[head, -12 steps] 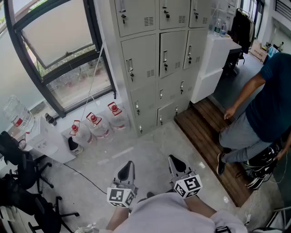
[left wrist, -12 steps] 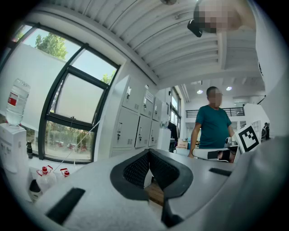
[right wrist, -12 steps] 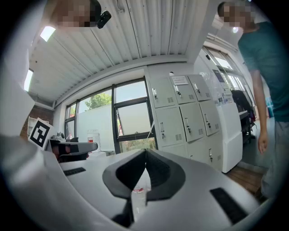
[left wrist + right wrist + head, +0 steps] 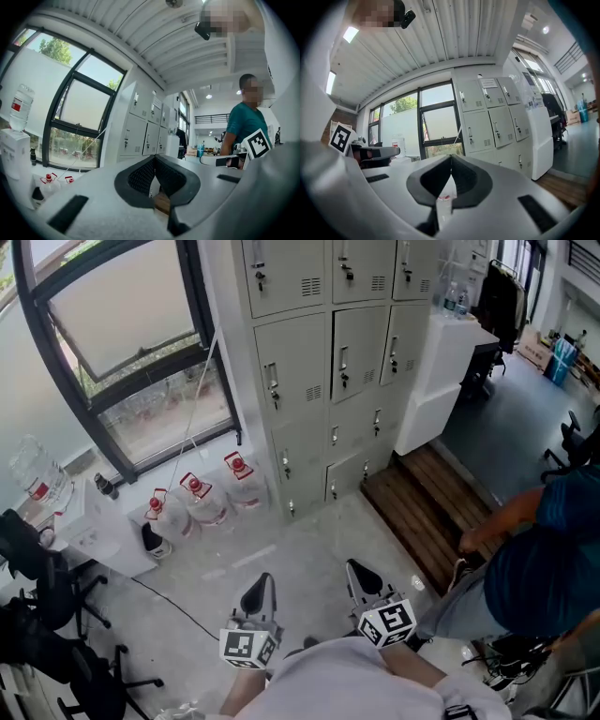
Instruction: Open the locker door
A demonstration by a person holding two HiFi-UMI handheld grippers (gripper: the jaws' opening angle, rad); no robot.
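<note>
Since the earlier frame the bystander (image 4: 539,568) has shifted off the wooden step (image 4: 412,507) toward the lower right, while our grippers have kept their place. Water bottles (image 4: 194,498) stand under the window (image 4: 131,343), left of the lockers (image 4: 328,362), and only floor (image 4: 309,549) lies between us and them. We hold the left gripper (image 4: 263,585) and right gripper (image 4: 360,576) low, side by side, pointing forward, both clenched on nothing. The lockers stand well ahead, doors closed and facing us, long sides upright.
</note>
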